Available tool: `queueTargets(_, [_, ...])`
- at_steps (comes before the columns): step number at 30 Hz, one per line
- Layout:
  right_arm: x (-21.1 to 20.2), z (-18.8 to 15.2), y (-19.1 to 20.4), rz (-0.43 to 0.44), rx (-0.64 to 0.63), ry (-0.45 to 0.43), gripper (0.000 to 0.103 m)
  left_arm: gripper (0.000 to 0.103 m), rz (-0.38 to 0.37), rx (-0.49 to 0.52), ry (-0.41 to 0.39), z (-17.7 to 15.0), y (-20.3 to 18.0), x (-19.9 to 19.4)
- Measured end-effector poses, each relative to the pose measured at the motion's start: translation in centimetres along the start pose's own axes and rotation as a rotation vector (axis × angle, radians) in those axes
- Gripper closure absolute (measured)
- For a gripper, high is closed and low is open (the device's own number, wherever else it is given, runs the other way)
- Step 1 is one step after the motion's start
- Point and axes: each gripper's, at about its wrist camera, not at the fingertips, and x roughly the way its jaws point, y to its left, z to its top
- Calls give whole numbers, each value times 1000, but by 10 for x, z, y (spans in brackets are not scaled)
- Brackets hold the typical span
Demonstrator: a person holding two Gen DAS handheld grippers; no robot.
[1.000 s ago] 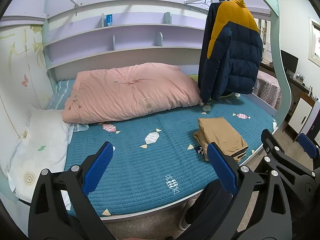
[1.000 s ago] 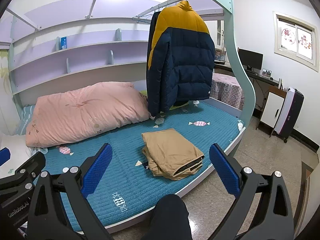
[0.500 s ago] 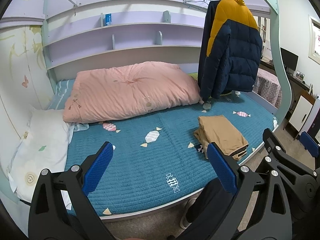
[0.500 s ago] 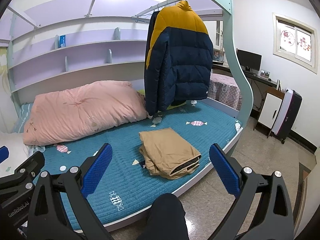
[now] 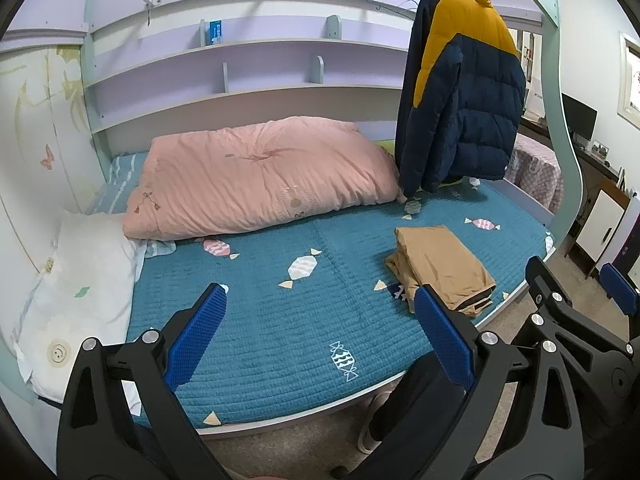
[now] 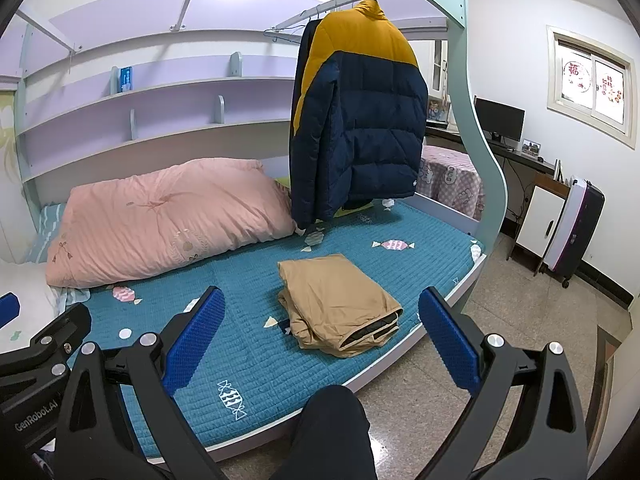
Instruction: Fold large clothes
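Observation:
A folded tan garment [image 5: 442, 268] lies on the blue quilted bed near its front right edge; it also shows in the right wrist view [image 6: 340, 304]. A navy and yellow puffer jacket [image 5: 460, 92] hangs from a rail above the bed's right end, also in the right wrist view [image 6: 360, 120]. My left gripper [image 5: 320, 340] is open and empty, held back from the bed's front edge. My right gripper [image 6: 320, 344] is open and empty, held back from the bed with the tan garment between its fingers in view.
A pink duvet [image 5: 260, 176] lies along the back of the bed [image 5: 260, 320]. A white pillow [image 5: 76, 292] sits at the left. Shelves [image 5: 240, 80] line the wall. A bed post [image 6: 476, 152], a desk with a monitor [image 6: 500, 120], a cabinet and a suitcase [image 6: 576, 232] stand on the right.
Both grippers have drawn slightly back and away from the bed, so the tan garment sits a little farther off. The jaws stay open.

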Motion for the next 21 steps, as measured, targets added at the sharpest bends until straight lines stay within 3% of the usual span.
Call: queueTargets(21, [-2, 3, -2, 5, -2, -20, 9, 8, -4, 6, -22, -2, -2, -8])
